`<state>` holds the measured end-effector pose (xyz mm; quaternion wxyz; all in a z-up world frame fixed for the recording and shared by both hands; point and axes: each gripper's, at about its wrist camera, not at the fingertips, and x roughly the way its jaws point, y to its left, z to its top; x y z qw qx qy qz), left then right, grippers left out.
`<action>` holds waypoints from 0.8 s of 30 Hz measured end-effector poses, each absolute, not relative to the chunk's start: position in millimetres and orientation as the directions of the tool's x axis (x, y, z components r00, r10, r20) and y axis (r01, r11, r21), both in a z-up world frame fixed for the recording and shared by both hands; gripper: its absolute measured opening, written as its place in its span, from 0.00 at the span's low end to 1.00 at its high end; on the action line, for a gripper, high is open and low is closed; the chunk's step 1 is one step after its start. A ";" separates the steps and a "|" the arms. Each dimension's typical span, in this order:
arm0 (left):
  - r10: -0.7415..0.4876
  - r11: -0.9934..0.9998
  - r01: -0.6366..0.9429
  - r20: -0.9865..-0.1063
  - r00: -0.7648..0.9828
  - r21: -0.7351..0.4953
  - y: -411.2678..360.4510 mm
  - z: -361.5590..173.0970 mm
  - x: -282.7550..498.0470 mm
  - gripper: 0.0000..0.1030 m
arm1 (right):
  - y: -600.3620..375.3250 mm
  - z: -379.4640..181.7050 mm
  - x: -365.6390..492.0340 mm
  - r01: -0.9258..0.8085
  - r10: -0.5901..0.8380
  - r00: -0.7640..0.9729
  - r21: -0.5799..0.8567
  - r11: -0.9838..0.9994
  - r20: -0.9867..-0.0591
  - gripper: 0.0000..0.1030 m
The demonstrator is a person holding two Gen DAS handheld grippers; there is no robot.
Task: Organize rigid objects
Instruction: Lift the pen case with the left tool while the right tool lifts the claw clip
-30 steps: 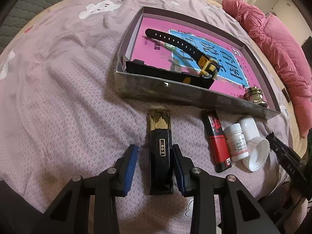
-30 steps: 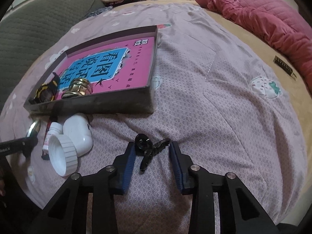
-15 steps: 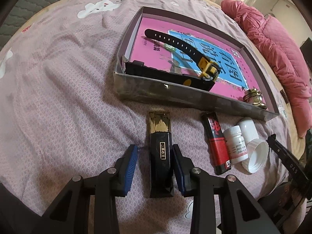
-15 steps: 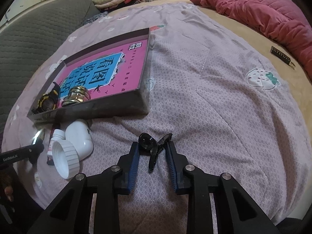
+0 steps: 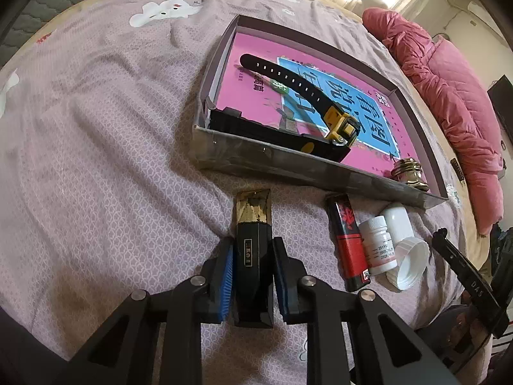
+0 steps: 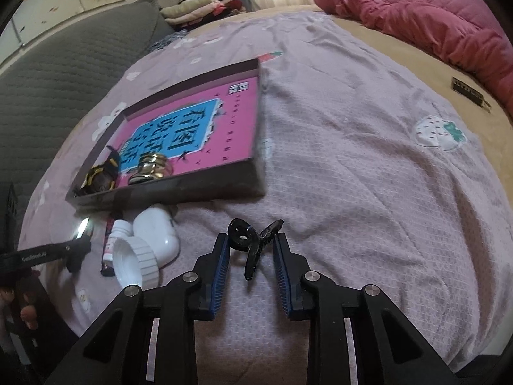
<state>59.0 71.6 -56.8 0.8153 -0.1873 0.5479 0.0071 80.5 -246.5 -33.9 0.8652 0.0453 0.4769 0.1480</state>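
Note:
My left gripper (image 5: 252, 250) is shut on a black box with a gold end (image 5: 253, 240) that lies on the bedspread, just in front of the pink-lined tray (image 5: 288, 166). My right gripper (image 6: 251, 245) is shut on a black hair clip (image 6: 248, 240) and holds it just above the bedspread. The tray (image 6: 179, 192) holds a black and yellow watch (image 5: 301, 96), a flat black case (image 5: 272, 134) and a brass jar (image 5: 408, 173). The watch (image 6: 99, 176) and brass jar (image 6: 150, 166) also show in the right wrist view.
A red and black lighter (image 5: 349, 240), a small white pill bottle (image 5: 380, 247) and a bigger white bottle with its open cap (image 5: 408, 256) lie right of the box. A pink quilt (image 5: 449, 96) lies at the bed's far side. A grey sofa (image 6: 48, 80) stands beyond.
Both grippers have closed: the left onto the black box, the right onto the hair clip. The right gripper has lifted the clip slightly and tilted.

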 end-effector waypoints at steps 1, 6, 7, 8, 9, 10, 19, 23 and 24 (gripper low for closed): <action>-0.197 0.928 -0.218 -0.895 0.401 -0.302 72.1 -56.3 58.5 0.22 | -244.9 -32.8 79.9 -0.220 0.299 0.505 0.213 0.952 -0.810 0.27; -0.191 0.935 -0.206 -0.899 0.394 -0.289 70.0 -54.4 54.0 0.22 | -239.0 -29.9 78.6 -0.245 0.302 0.514 0.200 0.949 -0.803 0.27; -0.189 0.938 -0.201 -0.901 0.389 -0.283 68.3 -53.3 52.4 0.22 | -237.3 -29.7 78.2 -0.250 0.301 0.514 0.196 0.948 -0.803 0.27; -0.187 0.941 -0.195 -0.903 0.386 -0.278 65.6 -51.8 51.3 0.22 | -236.5 -29.5 77.7 -0.254 0.304 0.514 0.196 0.947 -0.802 0.27; -0.184 0.944 -0.188 -0.905 0.383 -0.272 63.4 -50.9 49.9 0.22 | -236.0 -29.1 77.2 -0.255 0.307 0.513 0.199 0.946 -0.802 0.27; -0.181 0.947 -0.182 -0.907 0.381 -0.265 61.2 -50.2 48.5 0.22 | -235.6 -28.9 77.0 -0.257 0.308 0.512 0.199 0.946 -0.802 0.27; -0.272 0.926 -0.134 -0.868 0.415 -0.354 50.4 -40.1 38.1 0.22 | -231.5 -24.4 75.5 -0.284 0.329 0.522 0.204 0.937 -0.787 0.27; -0.283 0.929 -0.081 -0.834 0.473 -0.361 40.5 -26.4 38.2 0.22 | -229.7 -20.1 73.2 -0.302 0.340 0.535 0.201 0.932 -0.774 0.27; -0.281 0.931 -0.072 -0.828 0.485 -0.358 38.4 -23.6 37.8 0.22 | -229.5 -19.5 72.8 -0.305 0.341 0.537 0.199 0.931 -0.772 0.27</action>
